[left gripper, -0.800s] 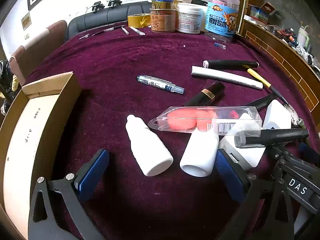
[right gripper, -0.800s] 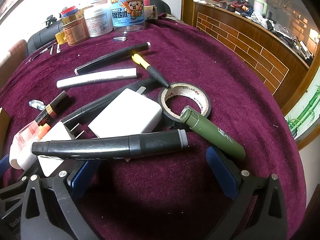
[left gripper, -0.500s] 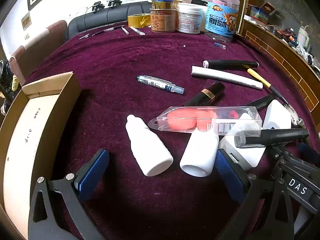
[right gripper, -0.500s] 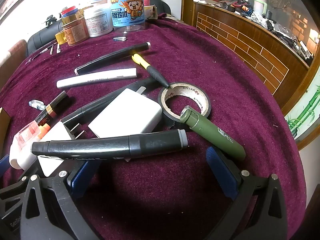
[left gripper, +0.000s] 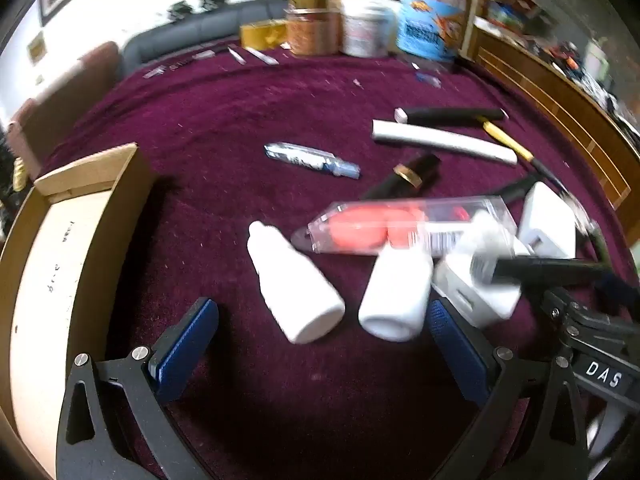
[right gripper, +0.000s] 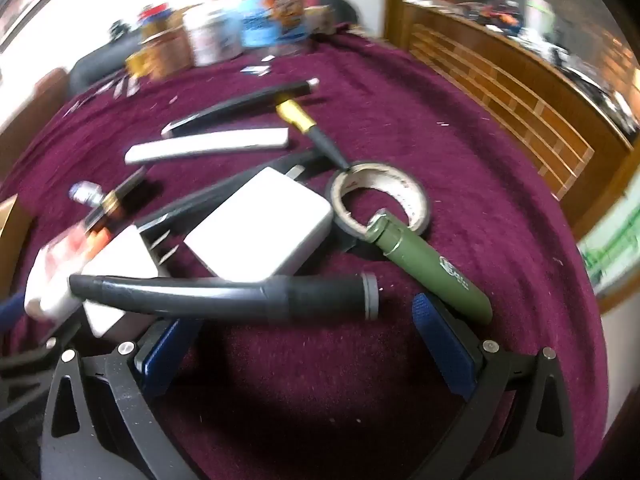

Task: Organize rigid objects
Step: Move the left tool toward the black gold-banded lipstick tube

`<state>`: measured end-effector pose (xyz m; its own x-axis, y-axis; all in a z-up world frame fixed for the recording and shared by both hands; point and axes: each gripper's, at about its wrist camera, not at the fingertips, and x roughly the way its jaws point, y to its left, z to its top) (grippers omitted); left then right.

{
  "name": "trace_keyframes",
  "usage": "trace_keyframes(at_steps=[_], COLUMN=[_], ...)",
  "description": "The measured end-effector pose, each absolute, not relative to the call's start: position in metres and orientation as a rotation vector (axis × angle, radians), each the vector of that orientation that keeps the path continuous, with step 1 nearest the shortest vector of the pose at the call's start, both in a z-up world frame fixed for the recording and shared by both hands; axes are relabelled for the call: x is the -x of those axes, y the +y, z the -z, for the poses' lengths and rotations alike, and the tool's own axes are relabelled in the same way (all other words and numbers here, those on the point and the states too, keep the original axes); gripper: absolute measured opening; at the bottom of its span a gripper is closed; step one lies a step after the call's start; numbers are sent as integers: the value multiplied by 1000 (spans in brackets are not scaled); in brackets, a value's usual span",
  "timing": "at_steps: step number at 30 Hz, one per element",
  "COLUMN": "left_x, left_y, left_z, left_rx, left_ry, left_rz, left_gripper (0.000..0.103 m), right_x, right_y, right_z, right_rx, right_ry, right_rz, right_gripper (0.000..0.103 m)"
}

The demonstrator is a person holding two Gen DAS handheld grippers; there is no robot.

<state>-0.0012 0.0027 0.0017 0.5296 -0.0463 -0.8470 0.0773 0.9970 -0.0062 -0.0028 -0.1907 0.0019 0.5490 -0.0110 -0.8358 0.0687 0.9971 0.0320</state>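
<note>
Small white plastic dropper bottle point(left gripper: 294, 286), lying capped on maroon velvet counter point(left gripper: 240, 120) between wide, empty jaws of left gripper point(left gripper: 316, 344); likely light, stiff, smooth; best taken across body. Right gripper point(right gripper: 308, 344) likewise wide, empty

Both views smeared by motion blur. Jars point(left gripper: 364, 28) at the table's far edge: label print unreadable. Cardboard box point(left gripper: 52, 280) cut off by the left and bottom edges in the left wrist view; small marks on its inner face too small to read. Clear packet point(left gripper: 408, 226) covers the necks of one white bottle point(left gripper: 396, 296) and part of the white charger point(left gripper: 476, 292). Black marker point(right gripper: 224, 294) hides the near edge of the white adapter point(right gripper: 260, 226). Shelf clutter point(right gripper: 500, 12): indistinct.
</note>
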Motion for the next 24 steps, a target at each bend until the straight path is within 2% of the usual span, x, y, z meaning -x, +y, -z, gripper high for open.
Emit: trace_keyframes(at_steps=[14,18,22,24], left_x=[23,27,27,27], left_y=[6,6,6,6], left_z=[-2,-2,-1,-1], left_rx=[-79,-74,-77,-80], left_ry=[1003,989,986,990], left_rz=[128,116,110,112], left_gripper=[102,102,102,102], right_x=[15,47,76,70], right_y=[-188,-194,-205,-203], right_z=[-9,-37,-76,-80], right_rx=[-74,-72,-68,-35], right_ry=[1042,886,637,626], right_rz=[19,33,90,108], right_gripper=[102,102,102,102])
